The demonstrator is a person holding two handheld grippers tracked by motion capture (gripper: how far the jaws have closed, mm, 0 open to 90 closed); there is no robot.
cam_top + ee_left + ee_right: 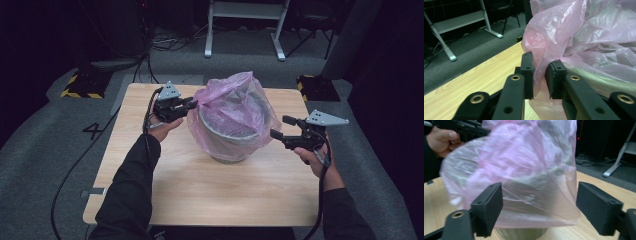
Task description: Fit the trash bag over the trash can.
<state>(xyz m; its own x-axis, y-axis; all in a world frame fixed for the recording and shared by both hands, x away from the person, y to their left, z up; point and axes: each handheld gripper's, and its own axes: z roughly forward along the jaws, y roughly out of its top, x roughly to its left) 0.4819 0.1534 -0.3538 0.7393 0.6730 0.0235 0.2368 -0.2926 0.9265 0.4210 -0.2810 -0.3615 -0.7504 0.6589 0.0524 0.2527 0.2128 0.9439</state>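
High view has the metal bucket (231,145) standing near the middle of the tabletop (200,190), toward its far edge, with a pink plastic bag (232,107) draped over and around it. My left gripper (192,105) is at the bag's left side; its own view shows the jaws pinched on a fold of the pink film. My right gripper (280,127) sits just off the bag's right side, jaws spread wide with nothing between the pads.

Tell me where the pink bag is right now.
In the high view the pink bag drapes over the metal bin at mid-table, its left edge pinched by the left gripper.
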